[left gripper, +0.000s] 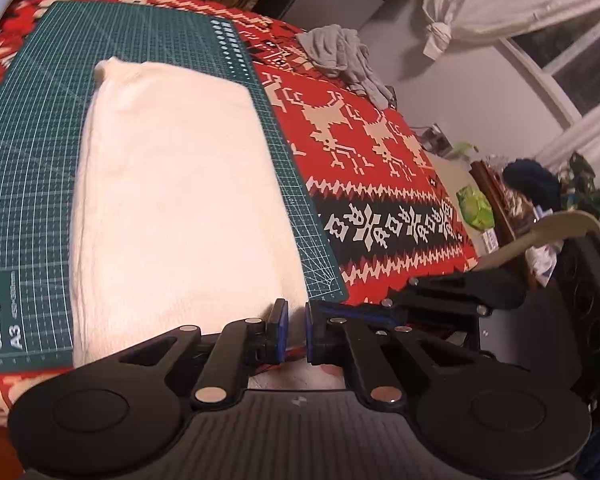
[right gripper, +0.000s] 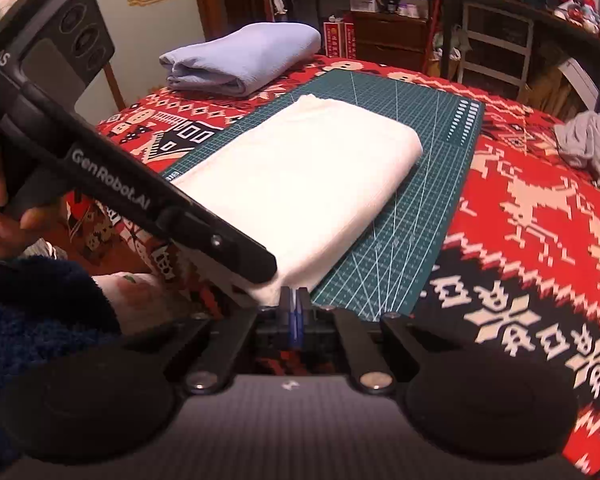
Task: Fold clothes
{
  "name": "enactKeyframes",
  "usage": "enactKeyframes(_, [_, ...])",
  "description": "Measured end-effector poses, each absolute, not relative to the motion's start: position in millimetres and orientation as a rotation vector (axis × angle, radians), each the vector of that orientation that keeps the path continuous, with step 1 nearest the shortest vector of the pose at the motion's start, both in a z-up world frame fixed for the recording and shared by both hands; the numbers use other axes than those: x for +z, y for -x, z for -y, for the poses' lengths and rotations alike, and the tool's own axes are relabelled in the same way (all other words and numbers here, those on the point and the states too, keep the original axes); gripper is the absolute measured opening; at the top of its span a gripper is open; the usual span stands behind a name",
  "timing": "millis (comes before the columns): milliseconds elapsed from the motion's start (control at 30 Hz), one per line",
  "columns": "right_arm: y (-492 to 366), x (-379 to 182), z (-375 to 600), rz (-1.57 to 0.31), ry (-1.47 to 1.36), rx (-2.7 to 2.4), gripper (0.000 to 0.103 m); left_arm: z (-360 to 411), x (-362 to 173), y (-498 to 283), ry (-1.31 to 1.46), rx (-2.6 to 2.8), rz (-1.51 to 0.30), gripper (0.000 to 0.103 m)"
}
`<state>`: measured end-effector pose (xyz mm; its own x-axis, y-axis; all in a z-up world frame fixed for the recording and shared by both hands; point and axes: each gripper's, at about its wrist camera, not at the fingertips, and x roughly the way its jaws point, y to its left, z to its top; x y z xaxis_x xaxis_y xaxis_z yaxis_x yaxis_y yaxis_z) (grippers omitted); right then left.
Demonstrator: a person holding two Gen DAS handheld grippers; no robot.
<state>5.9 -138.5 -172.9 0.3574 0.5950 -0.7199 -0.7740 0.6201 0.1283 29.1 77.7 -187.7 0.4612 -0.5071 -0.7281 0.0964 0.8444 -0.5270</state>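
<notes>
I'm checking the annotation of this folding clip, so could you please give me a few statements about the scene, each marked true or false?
1. The white garment lies folded on the green cutting mat. True.
2. The light blue garment lies in a crumpled heap. False: it is neatly folded, resting on the red patterned blanket beyond the mat.
3. A crumpled grey garment lies on the blanket, off the mat. True.
4. The right hand-held gripper stands wide open above the mat's middle. False: it is shut, at the near corner of the white garment.
5. The left hand-held gripper is at the near edge of the white garment. True.
</notes>
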Motion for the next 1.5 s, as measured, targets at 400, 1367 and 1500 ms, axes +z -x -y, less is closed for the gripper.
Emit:
enactKeyframes(400, [-17.4, -155.3, 161.2, -0.744, 0.194, 0.817, 0.004, -85.5, -160.7, -34.3, 0.441, -0.384, -0.941, 0.007])
enactKeyframes(1367, [-114.9, -187.7, 122.1, -0.633, 0.349, 0.952, 0.003, -88.9, -184.7, -120.2, 0.444, -0.284, -0.951, 0.007])
enactKeyframes(1500, [-108.9, -190.6, 118.6, -0.632, 0.371, 0.951, 0.003, -84.6, -186.9, -108.4, 0.440, -0.286, -0.965, 0.007])
